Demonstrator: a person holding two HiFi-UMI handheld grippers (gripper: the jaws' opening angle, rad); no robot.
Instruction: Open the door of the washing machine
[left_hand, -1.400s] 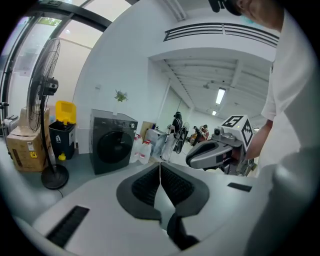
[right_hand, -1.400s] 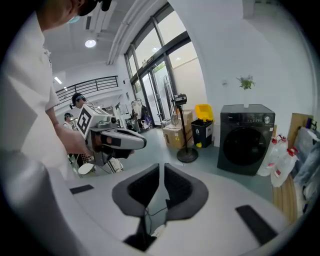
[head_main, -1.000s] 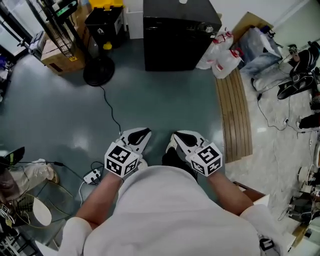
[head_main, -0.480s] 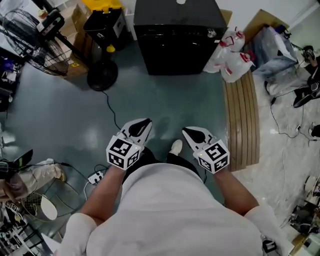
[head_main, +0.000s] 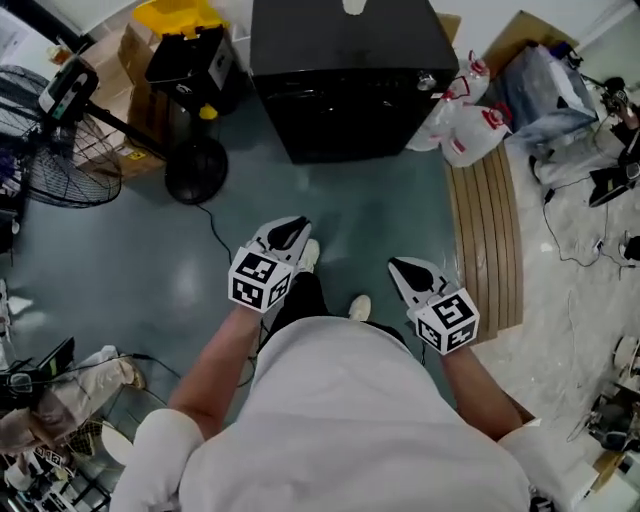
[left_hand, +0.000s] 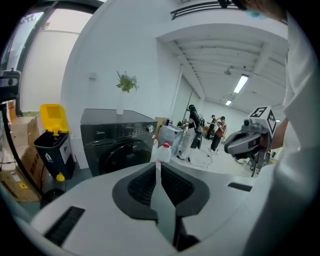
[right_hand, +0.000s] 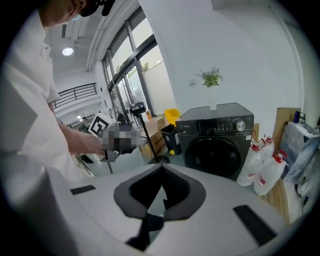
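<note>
- Straight ahead across the floor, the black washing machine (head_main: 345, 80) stands against the wall, well apart from both grippers. Its round door (right_hand: 216, 156) faces me and looks closed.
- The left gripper (head_main: 288, 234) has its jaws together with nothing between them. The right gripper (head_main: 408, 270) is the same, pads meeting at the tip and empty.
- I judge the step in hand to be the approach. To do it well, I should come up square to the front and part one gripper's jaws before reaching. I should aim at the door's edge or handle, which I cannot make out from here, and pull along the hinge's arc.
- Count: one washing machine, one door, two grippers, at least two white jugs (right_hand: 265, 167) with red caps beside the machine, one yellow-lidded bin (head_main: 190, 60), one standing fan (head_main: 60, 175), one plant sprig (right_hand: 211, 78) on top.
</note>
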